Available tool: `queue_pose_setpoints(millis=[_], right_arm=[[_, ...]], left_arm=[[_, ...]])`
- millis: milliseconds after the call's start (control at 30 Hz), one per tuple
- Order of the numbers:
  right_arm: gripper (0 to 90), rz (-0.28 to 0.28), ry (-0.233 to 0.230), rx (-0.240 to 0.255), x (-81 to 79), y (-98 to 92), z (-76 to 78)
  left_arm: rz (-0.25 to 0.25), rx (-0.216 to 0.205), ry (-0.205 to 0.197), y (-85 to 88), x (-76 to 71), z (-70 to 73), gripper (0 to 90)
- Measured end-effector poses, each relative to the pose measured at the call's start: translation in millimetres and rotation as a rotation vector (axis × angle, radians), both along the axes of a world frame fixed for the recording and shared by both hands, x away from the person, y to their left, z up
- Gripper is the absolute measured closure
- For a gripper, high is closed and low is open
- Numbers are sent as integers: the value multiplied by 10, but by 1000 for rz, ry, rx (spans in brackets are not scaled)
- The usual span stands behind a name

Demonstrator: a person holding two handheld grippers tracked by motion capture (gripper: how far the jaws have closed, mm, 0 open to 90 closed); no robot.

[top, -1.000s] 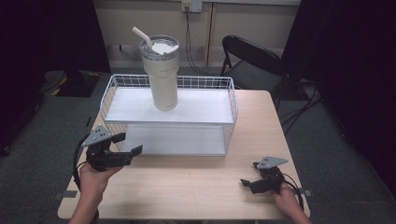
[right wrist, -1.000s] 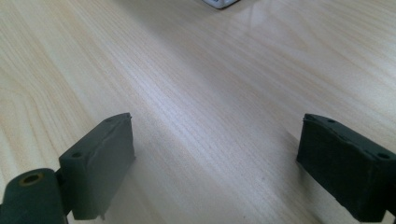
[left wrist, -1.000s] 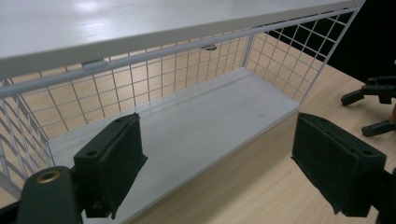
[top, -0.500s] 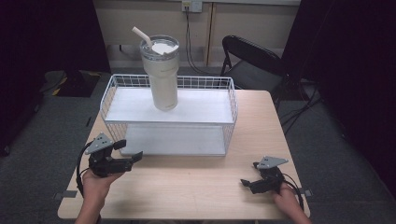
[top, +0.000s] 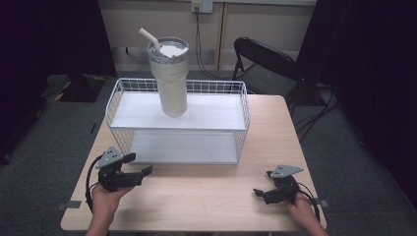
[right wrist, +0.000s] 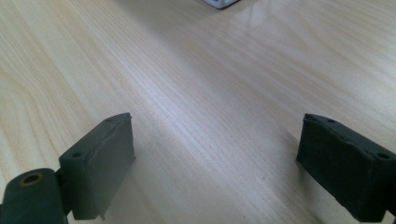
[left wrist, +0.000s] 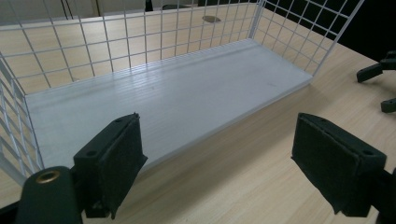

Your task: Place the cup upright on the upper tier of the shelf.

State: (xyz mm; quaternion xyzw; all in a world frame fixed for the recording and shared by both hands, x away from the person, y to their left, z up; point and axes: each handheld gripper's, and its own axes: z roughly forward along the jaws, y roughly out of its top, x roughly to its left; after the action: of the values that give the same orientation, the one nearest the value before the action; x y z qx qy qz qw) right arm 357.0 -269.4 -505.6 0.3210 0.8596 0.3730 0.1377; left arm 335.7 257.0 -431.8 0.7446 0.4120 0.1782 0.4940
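Cream-coloured, the cup (top: 169, 81) stands upright on the top shelf of the wire rack (top: 241, 105), beyond the left tool (top: 139, 163) and slightly to its right. This tool is nearer than the right tool (top: 263, 183). Both sit low over the table (top: 206, 196), jaws apart and empty, and the left one faces the rack's lower shelf (left wrist: 177, 93).

A black folding chair (top: 268, 66) (unoccupied) stands behind the wooden table (top: 275, 147)
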Motion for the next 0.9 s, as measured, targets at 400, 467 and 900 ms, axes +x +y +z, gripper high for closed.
queue_pose_setpoints(millis=[400,467,900], right_arm=[[101,0,0,0,0,0,0],[101,0,0,0,0,0,0],[101,-1,0,0,-3,-1,0]], left_arm=[[26,-6,57,46,-32,-290,160],[27,-3,63,51,-30,-317,160],[41,37,110,100,-56,-487,160]])
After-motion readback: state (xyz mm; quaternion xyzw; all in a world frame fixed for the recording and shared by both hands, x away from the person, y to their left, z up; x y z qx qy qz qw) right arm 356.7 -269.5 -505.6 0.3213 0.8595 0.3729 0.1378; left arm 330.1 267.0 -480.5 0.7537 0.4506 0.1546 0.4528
